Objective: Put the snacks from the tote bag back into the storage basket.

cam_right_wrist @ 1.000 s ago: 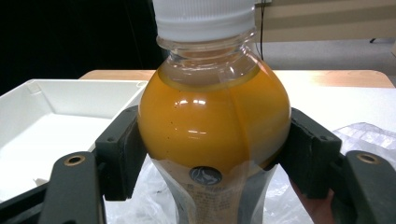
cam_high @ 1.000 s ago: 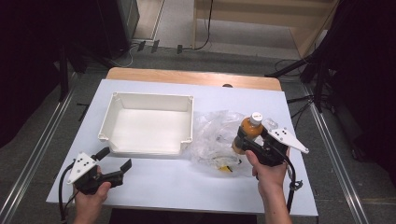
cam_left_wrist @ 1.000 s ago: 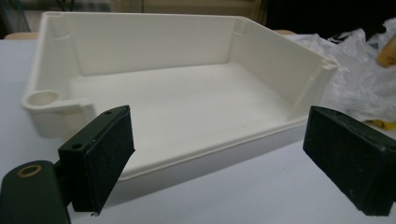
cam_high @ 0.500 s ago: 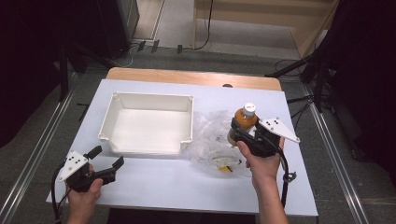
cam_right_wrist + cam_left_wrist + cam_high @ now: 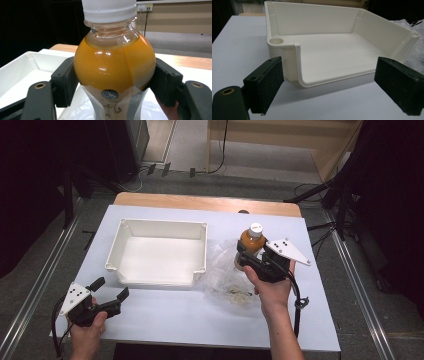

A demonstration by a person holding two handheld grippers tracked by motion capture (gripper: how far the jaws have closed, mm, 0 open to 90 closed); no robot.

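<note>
A small bottle of orange juice [image 5: 251,240] with a white cap stands upright in my right gripper [image 5: 248,256], lifted above a crumpled clear plastic bag [image 5: 225,275]. In the right gripper view both pads press the round body of the bottle [image 5: 113,62], so that gripper [image 5: 113,83] is shut on it. A white open-fronted tray [image 5: 160,237] sits left of the bottle. My left gripper [image 5: 111,292] rests open near the table's front left corner, and in the left gripper view it [image 5: 337,87] faces the low front of the tray [image 5: 317,22] with nothing between its pads.
The white tabletop [image 5: 200,315] ends in a wooden strip [image 5: 205,202] at the far side. A black cable [image 5: 295,292] hangs from the right gripper. Dark stands and floor cables surround the table.
My right gripper has lifted the bottle off the plastic bag and carried it a little toward the far side. The left gripper has shifted slightly left and nearer the front edge.
</note>
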